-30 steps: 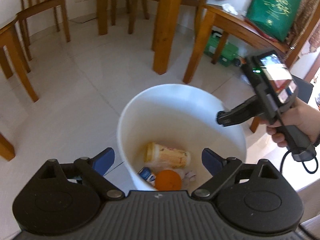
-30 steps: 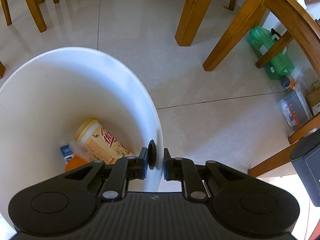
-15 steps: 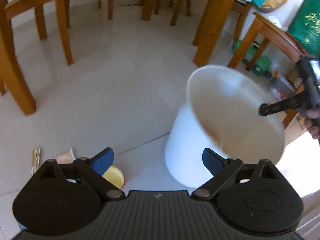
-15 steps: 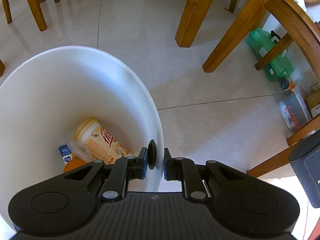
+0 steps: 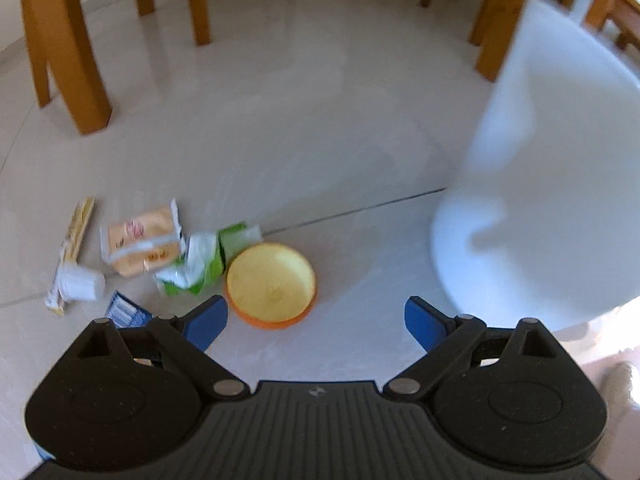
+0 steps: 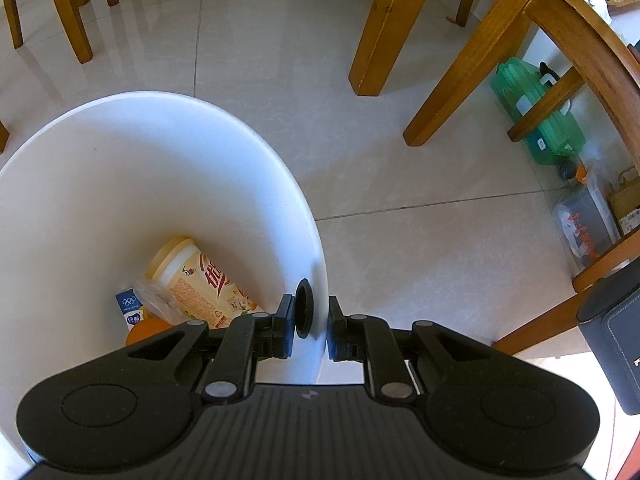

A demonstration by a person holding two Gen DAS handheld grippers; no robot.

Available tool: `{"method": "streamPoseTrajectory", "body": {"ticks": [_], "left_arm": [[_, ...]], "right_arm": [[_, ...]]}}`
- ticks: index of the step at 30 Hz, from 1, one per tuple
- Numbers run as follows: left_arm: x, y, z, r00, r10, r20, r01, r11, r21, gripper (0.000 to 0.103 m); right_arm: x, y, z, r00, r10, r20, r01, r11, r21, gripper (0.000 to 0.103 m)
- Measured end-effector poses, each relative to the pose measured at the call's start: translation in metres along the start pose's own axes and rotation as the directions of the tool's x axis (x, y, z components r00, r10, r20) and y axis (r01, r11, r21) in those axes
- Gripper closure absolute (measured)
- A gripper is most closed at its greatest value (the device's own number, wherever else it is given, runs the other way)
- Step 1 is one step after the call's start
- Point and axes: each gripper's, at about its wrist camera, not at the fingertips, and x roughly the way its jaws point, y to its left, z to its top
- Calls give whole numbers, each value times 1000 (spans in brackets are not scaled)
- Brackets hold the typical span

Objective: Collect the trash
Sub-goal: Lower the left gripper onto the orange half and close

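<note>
Claw (image 5: 316, 322) (left) dropped from bin (image 5: 560, 184) — now over yellow bowl (image 5: 271, 283); wide.

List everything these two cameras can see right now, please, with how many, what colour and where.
bin: one, white, on the floor, rim clamped by the right gripper
cup: one, cream with yellow lid, lying in the bin
carton: one, blue and white, in the bin
bowl: one, yellow inside, orange outside, on the floor by the bin
green wrapper: one, left of the bowl
tan packet: one, left of the wrapper
chopsticks: one sleeve, pale, far left
small white cup: one, on its side
green container: one, under a chair
left gripper: blue fingers wide apart, empty
right gripper: black, shut on the bin rim
</note>
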Motion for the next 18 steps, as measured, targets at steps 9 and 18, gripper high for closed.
{"method": "streamPoseTrajectory", "body": {"ticks": [9, 18], "left_arm": [[56, 13, -13, 999, 50, -19, -52, 994, -94, 8], [84, 14, -7, 992, 115, -54, -122, 980, -155, 8]], "right_arm": [[0, 2, 0, 1000, -6, 0, 6, 1000, -7, 84], [0, 1, 0, 1000, -1, 1, 1, 1000, -3, 84]]}}
